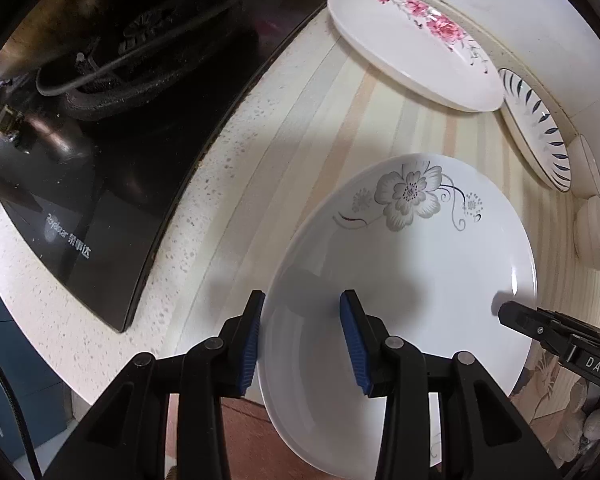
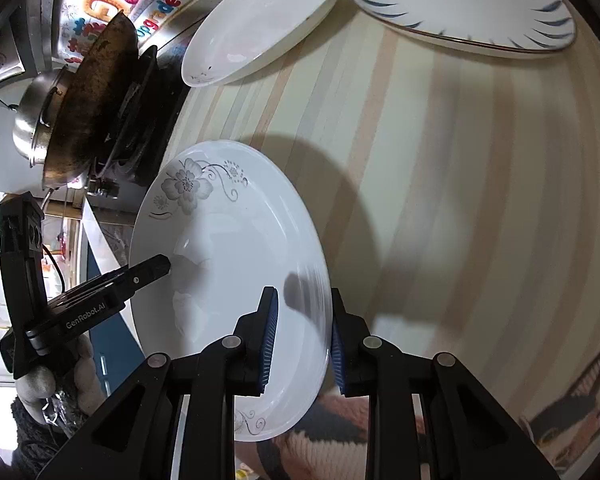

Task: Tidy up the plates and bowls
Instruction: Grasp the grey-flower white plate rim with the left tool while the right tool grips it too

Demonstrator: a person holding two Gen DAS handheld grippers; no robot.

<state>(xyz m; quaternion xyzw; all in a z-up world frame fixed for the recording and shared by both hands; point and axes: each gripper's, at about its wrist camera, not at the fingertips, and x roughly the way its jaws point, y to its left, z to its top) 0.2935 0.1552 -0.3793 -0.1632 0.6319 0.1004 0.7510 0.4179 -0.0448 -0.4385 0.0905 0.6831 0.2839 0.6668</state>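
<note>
Blue-padded fingers of the left gripper (image 1: 302, 336) straddle the near rim of the grey-flowered plate (image 1: 412, 264), one finger outside the rim and one over the plate's inner face, set at a middling width; whether the pads actually press the rim cannot be confirmed from the left wrist view. Opposite, the right gripper (image 2: 302, 340) straddles the far side of the same plate in like fashion, with a gap showing between rim and pads, so neither tool is judged to be clamped. Part of this plate juts past the counter edge toward the floor, and it is empty. Beyond it on the striped mat (image 2: 440, 160) lie two more dishes, both empty: the pink-flowered plate (image 1: 404, 48), near the stove (image 1: 100, 152), and the blue-leaf plate (image 2: 460, 8) just beside it. Two pale bowls (image 1: 590, 236) appear to stand on edge at the mat's margin, right of the grey-flowered plate, though the lens distorts them badly. Progress is assessed as early: no stack has been formed, every plate lies separately, and gathering plates with plates and bowls with bowls remains outstanding.
</note>
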